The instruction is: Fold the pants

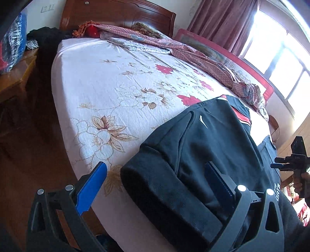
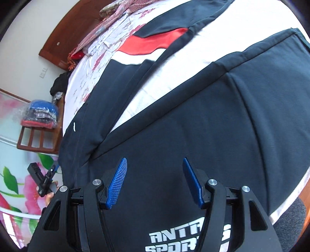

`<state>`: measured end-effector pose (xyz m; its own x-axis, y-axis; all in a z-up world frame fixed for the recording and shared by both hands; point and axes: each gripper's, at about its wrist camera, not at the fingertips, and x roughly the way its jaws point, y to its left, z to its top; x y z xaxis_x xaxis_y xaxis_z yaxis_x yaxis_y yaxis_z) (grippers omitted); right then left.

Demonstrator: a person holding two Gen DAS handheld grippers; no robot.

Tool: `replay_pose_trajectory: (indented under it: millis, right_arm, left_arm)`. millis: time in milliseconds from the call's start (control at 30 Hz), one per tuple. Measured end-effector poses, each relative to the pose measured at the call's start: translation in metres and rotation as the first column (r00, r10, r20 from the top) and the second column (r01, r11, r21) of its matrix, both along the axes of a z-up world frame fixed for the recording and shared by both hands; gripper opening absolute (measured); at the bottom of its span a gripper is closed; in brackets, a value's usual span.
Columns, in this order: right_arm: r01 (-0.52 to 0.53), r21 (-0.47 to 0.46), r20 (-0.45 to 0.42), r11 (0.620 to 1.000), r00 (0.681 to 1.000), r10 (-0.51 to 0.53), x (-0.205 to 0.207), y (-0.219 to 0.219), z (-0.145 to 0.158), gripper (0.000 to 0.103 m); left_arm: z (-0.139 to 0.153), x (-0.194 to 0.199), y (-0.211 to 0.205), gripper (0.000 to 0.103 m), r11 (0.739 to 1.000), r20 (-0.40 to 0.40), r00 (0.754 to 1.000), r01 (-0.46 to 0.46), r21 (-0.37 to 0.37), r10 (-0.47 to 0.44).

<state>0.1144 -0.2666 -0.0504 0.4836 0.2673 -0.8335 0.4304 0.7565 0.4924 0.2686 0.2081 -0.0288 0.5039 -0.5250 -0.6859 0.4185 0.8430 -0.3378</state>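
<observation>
Dark sweatpants with a red and white stripe and a small white logo lie flat on the bed's near side. In the right wrist view the pants spread into two legs with sheet showing between them, and white lettering sits at the near end. My left gripper is open wide over the thick waistband corner, one blue pad above the sheet, the other above the cloth. My right gripper hovers open over the dark fabric, nothing pinched. Each view shows the other gripper held by a hand.
The bed has a white floral sheet and a wooden headboard. A pink dotted blanket lies bunched along the far side by a pink bed rail. A nightstand with bagged clothes stands at the head. Wooden floor lies beside the bed.
</observation>
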Motion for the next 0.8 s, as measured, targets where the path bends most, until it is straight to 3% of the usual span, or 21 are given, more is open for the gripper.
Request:
replay_pose_trajectory:
  millis: [100, 167, 233, 267, 300, 367, 433, 500, 633, 733, 800]
  right_arm:
    - [-0.007, 0.015, -0.019, 1.000, 1.000, 0.007, 0.003, 0.005, -0.008, 0.059]
    - [-0.009, 0.007, -0.023, 1.000, 1.000, 0.009, 0.005, 0.007, -0.010, 0.059]
    - [-0.013, 0.007, -0.023, 1.000, 1.000, 0.014, 0.010, 0.007, -0.010, 0.059]
    - [-0.016, 0.010, -0.024, 1.000, 1.000, 0.016, 0.011, 0.008, -0.009, 0.059]
    - [-0.017, 0.015, -0.026, 1.000, 1.000, 0.017, 0.012, 0.007, -0.008, 0.059]
    - [-0.017, 0.020, -0.021, 1.000, 1.000, 0.017, 0.015, 0.006, -0.005, 0.059]
    - [-0.011, 0.018, -0.007, 1.000, 1.000, 0.011, 0.017, 0.002, 0.001, 0.059]
    - [-0.006, 0.000, 0.003, 1.000, 1.000, 0.006, 0.021, -0.002, 0.007, 0.059]
    - [0.022, 0.016, 0.004, 1.000, 1.000, -0.022, 0.047, -0.021, 0.025, 0.059]
    - [0.074, 0.156, 0.004, 0.985, 0.997, -0.075, 0.093, -0.042, 0.034, 0.059]
    - [0.113, 0.183, -0.015, 0.977, 0.994, -0.113, 0.136, -0.052, 0.042, 0.072]
  left_arm:
    - [-0.008, 0.000, -0.005, 0.084, 0.999, -0.026, 0.999, 0.027, -0.026, -0.028]
    - [-0.009, -0.003, -0.009, 0.076, 0.999, -0.014, 0.999, 0.034, -0.006, -0.034]
    - [-0.010, 0.001, -0.005, 0.058, 1.000, -0.023, 1.000, 0.005, 0.003, -0.005]
    - [-0.010, 0.003, -0.001, 0.052, 1.000, -0.040, 0.999, -0.007, -0.027, 0.006]
    - [-0.010, 0.004, 0.005, 0.033, 0.998, -0.062, 0.998, -0.030, -0.057, 0.027]
    - [-0.008, 0.004, 0.011, 0.026, 0.994, -0.073, 0.996, -0.066, -0.088, 0.060]
    - [-0.006, -0.001, 0.007, 0.012, 0.995, -0.061, 0.994, -0.092, -0.049, 0.089]
    - [0.001, -0.007, 0.005, 0.010, 0.989, -0.052, 0.990, -0.137, -0.061, 0.134]
    - [0.047, -0.038, -0.003, 0.009, 0.968, 0.081, 0.967, -0.235, -0.086, 0.242]
    - [0.079, -0.069, -0.017, 0.008, 0.964, 0.171, 0.951, -0.238, -0.121, 0.256]
    - [0.096, -0.086, -0.025, 0.008, 0.964, 0.207, 0.947, -0.217, -0.153, 0.246]
